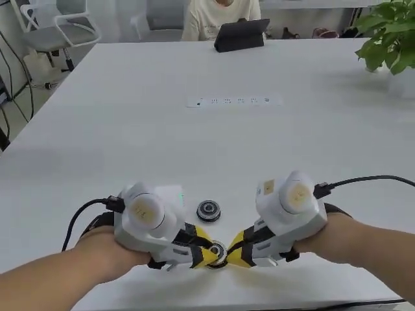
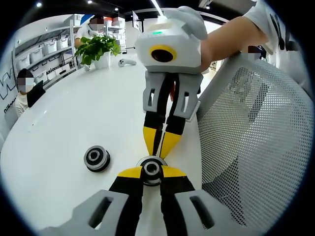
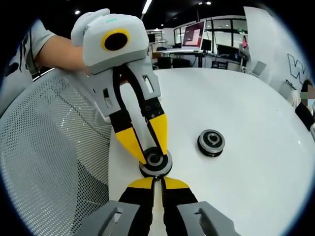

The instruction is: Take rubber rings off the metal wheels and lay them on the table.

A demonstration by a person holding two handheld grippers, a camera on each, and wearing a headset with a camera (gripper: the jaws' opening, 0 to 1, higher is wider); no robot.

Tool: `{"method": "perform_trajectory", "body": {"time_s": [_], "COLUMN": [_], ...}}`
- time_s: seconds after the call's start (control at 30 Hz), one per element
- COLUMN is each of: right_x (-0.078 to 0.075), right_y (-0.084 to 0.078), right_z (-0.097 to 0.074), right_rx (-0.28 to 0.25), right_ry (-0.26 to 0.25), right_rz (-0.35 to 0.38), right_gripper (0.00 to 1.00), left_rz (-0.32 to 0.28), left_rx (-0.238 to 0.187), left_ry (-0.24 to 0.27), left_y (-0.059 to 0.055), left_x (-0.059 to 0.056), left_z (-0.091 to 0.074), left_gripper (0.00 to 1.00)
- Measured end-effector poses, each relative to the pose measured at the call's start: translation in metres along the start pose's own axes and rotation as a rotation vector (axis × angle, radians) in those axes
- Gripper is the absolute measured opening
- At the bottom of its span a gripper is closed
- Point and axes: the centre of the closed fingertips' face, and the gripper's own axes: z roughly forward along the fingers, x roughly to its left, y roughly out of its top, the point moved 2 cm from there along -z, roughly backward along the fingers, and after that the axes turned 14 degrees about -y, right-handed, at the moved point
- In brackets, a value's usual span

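Note:
A small metal wheel [image 1: 216, 249] with a black rubber ring lies near the table's front edge, held between both grippers. My left gripper [image 1: 209, 254] comes in from the left, and its yellow-tipped jaws are shut across the wheel [image 2: 151, 168]. My right gripper [image 1: 235, 254] faces it from the right, its jaws pressed together on the ring at the wheel's rim [image 3: 155, 161]. The right gripper [image 2: 158, 142] and the left gripper [image 3: 153, 153] each show tip-to-tip in the other's view. A second ringed wheel [image 1: 209, 209] lies flat just beyond, untouched.
The white table [image 1: 214, 142] has a socket strip [image 1: 233, 101] in its middle. A person with a tablet [image 1: 241, 34] sits at the far edge, and a plant [image 1: 389, 35] stands back right. A mesh chair [image 2: 256, 137] is behind the grippers.

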Motion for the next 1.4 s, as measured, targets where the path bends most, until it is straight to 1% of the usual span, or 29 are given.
{"method": "perform_trajectory", "body": {"time_s": [0.2,0.43,0.73,0.9,0.97,1.1,1.17,1.23,1.33,1.4], "right_x": [-0.001,-0.005,-0.006,-0.007,-0.008,-0.011,-0.012,-0.014,-0.015,-0.014], "right_y": [0.000,0.001,0.003,0.002,0.002,0.001,0.002,0.003,0.009,0.008], "right_z": [-0.001,-0.005,-0.009,-0.008,-0.007,-0.007,-0.007,-0.007,-0.009,-0.010], "right_rx": [0.005,0.003,0.010,0.019,0.022,0.026,0.023,0.016,-0.015,-0.013], "right_ry": [-0.005,-0.001,-0.007,-0.012,-0.012,-0.013,-0.015,-0.015,-0.003,-0.001], "right_rz": [0.012,0.075,0.100,0.115,0.139,0.221,0.246,0.282,0.341,0.344], "right_gripper": [0.00,0.00,0.00,0.00,0.00,0.00,0.00,0.00,0.00,0.00], "left_rz": [-0.001,-0.002,-0.004,-0.007,-0.009,-0.010,-0.010,-0.010,-0.013,-0.013], "left_rx": [0.001,0.009,0.011,0.009,0.008,0.007,0.008,0.010,0.011,0.014], "left_ry": [0.001,0.006,0.009,0.011,0.013,0.015,0.017,0.018,0.022,0.026], "left_y": [0.000,0.000,0.001,0.001,0.001,0.001,0.002,0.002,0.002,0.002], "left_x": [0.000,0.000,0.000,0.000,-0.001,-0.001,-0.001,-0.001,0.000,0.000], "left_z": [0.000,0.000,0.001,0.002,0.001,0.002,0.002,0.002,0.002,0.003], "left_gripper": [0.07,0.07,0.07,0.07,0.07,0.07,0.07,0.07,0.07,0.07]}}
